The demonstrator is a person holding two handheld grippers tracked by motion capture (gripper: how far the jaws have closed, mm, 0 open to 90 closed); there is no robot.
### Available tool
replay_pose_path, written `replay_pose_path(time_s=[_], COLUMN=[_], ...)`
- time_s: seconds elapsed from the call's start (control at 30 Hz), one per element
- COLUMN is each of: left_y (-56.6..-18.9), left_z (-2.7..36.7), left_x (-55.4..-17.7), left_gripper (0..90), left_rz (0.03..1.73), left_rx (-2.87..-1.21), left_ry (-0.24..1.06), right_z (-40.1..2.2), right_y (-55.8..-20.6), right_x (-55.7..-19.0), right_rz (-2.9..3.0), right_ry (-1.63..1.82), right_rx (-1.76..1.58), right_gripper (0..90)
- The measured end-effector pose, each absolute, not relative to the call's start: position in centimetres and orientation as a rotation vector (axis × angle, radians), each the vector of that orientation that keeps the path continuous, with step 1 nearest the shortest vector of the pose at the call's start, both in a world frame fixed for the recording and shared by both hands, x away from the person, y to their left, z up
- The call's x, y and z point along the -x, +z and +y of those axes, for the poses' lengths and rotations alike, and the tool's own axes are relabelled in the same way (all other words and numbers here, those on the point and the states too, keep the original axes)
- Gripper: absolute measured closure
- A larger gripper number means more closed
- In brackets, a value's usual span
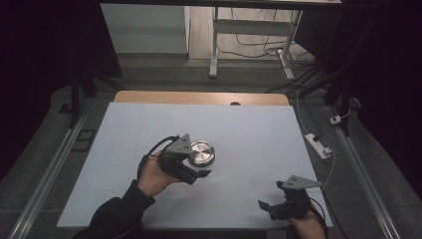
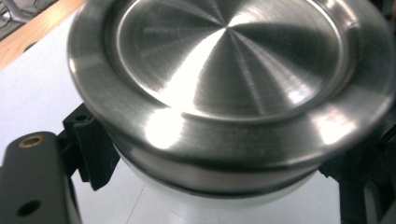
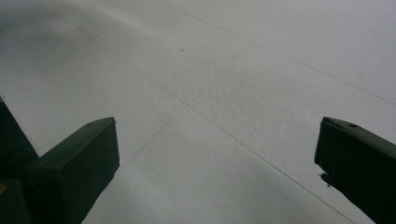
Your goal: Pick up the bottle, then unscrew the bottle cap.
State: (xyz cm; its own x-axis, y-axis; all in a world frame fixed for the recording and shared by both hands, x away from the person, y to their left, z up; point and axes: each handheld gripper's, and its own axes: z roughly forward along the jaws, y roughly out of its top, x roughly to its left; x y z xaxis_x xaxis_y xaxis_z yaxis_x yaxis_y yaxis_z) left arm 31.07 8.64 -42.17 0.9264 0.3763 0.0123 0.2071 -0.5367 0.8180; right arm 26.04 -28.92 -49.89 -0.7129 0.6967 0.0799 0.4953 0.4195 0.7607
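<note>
Left gripper is closed on a round steel lid, jaws clamped at its near rim; the disc extends away from the gripper, face up, tilted. It sits at mid-bench, seemingly just off the white surface, though the gap is hard to judge. Right gripper rests well apart at the near right edge, jaws wide, nothing between them. Left hand alone has reach.

Three cameras, one table.
High view looks forward and down; left gripper view sits tight on the metal lid, seemingly shared; right faces bare tabletop.
</note>
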Motion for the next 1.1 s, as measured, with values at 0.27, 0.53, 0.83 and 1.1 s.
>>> replay_pose_path(time_s=[0.27, 0.53, 0.83, 1.1], left_y=[-42.3, -42.7, -42.2, -42.3], left_z=[7.9, 7.6, 7.5, 7.8], left_x=[-30.9, -30.8, -30.4, -30.5], left_gripper=[15.3, 15.3, 15.3, 15.3], left_rz=[0.393, 0.387, 0.359, 0.361], left_rx=[-2.173, -2.185, -2.185, -2.175], left_ry=[0.224, 0.223, 0.238, 0.221], right_z=[-28.7, -28.2, -28.3, -29.1], right_y=[-49.9, -50.1, -50.0, -49.7], right_x=[-26.0, -25.9, -25.9, -25.9], right_rz=[2.448, 2.491, 2.479, 2.395], right_ry=[1.157, 1.104, 1.112, 1.216], right_rx=[-1.023, -0.974, -0.981, -1.057], right_gripper=[2.1, 4.6, 4.6, 0.5])
